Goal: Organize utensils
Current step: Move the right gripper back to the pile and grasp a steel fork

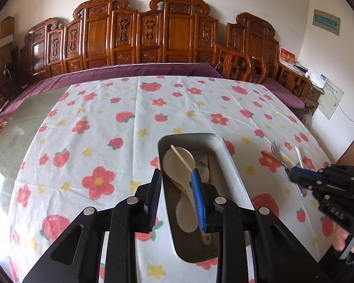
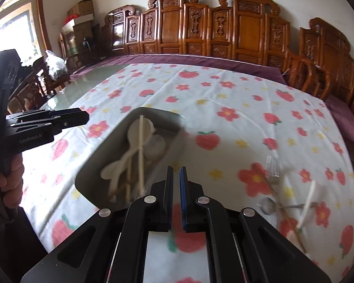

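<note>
A smooth rounded-rectangle metal tray (image 1: pixel 226 165) holds pale flat spoons (image 1: pixel 179 158) and a thin wooden chopstick (image 1: pixel 180 158); the left gripper (image 1: pixel 177 176) hangs spread over it, pinching nothing. At three o'clock of the tray a steel fork (image 1: pixel 275 149) lies near the right gripper (image 2: pixel 176 172), its jaws pressed together and empty. A creased strawberry-print cloth (image 1: pixel 120 122) covers the glass table before carved wooden chairs (image 1: pixel 177 30).
</note>
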Available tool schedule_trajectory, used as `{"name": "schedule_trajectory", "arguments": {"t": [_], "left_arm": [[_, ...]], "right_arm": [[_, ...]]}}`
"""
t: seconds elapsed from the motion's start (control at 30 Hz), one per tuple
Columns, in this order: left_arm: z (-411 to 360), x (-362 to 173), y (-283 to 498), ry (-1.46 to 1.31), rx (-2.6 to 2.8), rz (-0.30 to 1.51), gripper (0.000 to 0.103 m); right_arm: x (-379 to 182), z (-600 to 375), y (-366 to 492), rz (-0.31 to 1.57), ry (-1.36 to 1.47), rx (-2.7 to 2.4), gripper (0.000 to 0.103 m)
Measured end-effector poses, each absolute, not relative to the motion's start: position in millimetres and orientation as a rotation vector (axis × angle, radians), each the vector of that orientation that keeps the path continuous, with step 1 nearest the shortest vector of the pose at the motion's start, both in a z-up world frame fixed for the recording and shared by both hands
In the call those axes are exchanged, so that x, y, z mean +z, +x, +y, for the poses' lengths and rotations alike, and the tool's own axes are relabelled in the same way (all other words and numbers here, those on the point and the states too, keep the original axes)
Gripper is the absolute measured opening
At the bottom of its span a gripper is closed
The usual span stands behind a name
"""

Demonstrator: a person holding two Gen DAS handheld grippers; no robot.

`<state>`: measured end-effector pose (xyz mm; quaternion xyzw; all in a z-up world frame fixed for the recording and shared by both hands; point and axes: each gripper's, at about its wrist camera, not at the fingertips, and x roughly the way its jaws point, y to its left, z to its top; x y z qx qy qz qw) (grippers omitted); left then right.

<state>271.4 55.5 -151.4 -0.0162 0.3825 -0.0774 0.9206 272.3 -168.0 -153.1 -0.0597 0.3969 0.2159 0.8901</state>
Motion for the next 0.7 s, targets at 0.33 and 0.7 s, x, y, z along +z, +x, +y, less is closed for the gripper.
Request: {"name": "schedule_trajectory", "arguments": {"t": [0.33,0.7], "left_arm": [[21.7,-162.6,268.1,-0.031,-0.204,0.803,0.045],[-21.3,-166.8,252.6,0.011,-0.247,0.79,0.045]], "right_arm": [[-169.2,-289.8,261.3,0.854,-0.141,0.225,0.017],[-210.0,-329.4,283.5,0.89,-0.073,0.187,0.02]]}}
